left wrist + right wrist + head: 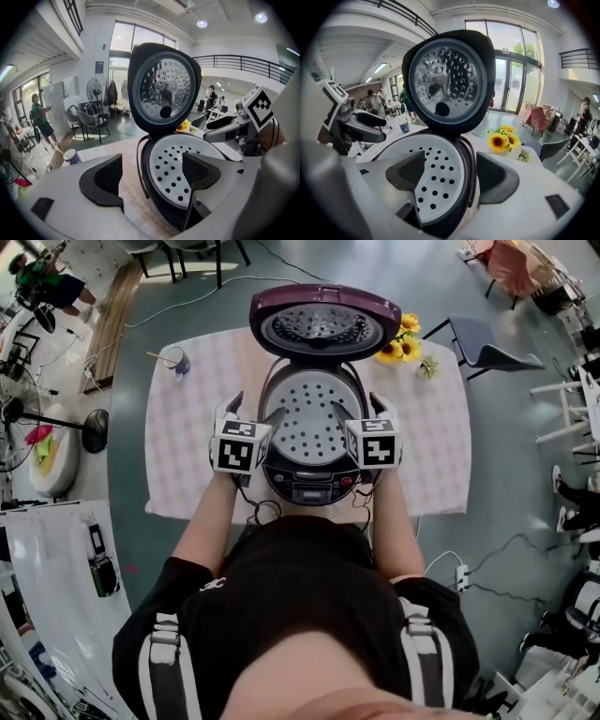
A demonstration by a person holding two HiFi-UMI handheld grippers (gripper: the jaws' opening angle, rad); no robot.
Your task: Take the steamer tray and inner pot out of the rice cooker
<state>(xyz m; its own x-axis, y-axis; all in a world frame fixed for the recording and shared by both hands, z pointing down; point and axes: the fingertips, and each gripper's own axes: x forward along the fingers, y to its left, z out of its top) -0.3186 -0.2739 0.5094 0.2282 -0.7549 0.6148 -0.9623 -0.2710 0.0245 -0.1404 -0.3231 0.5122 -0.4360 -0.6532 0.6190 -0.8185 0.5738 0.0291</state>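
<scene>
The white, perforated steamer tray [314,418] sits in the mouth of the rice cooker [312,486], at the centre of the head view. It is level and fills the opening, so the inner pot beneath it is hidden. The cooker's lid [323,322] stands open behind the tray, toward the top of the frame, with its dimpled metal inner face toward you.

Your left gripper [259,407] is at the tray's left edge with its jaws apart. In the left gripper view, one jaw hangs over the tray's holes and the other is outside the cooker wall, over the cloth, with the rim between them and nothing clamped. Your right gripper [356,405] mirrors it at the right edge, also parted. One of its jaws is above the tray and the other is outside the cooker, again astride the rim. Whether any pad touches the tray cannot be told.

The cooker stands on a table with a pale patterned cloth [187,446]. A bunch of sunflowers [401,341] is just right of the lid, and a small cup [178,362] is at the cloth's upper left.
</scene>
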